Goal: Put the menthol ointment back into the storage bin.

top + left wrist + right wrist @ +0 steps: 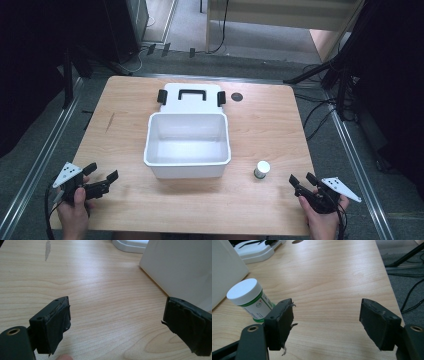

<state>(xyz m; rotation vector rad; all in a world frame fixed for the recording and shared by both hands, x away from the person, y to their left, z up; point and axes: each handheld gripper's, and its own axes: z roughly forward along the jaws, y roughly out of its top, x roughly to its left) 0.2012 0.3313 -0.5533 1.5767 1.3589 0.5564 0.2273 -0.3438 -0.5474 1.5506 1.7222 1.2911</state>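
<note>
nearby, round white-capped jar (249, 301), smooth white plastic bin (187, 145), both grippers (102, 179) (301, 181) released

loc: lab/rec studio | evid: dark tripod legs (320, 70), floor cables (320, 107), metal rails (40, 165)

Soft overhead light falls evenly on the wooden table (260, 125), while the surroundings left and right sink into near black. The high view is slightly soft and grainy. The white bin (187, 145) shows mild glare inside; shadows beneath it are faint.
</note>
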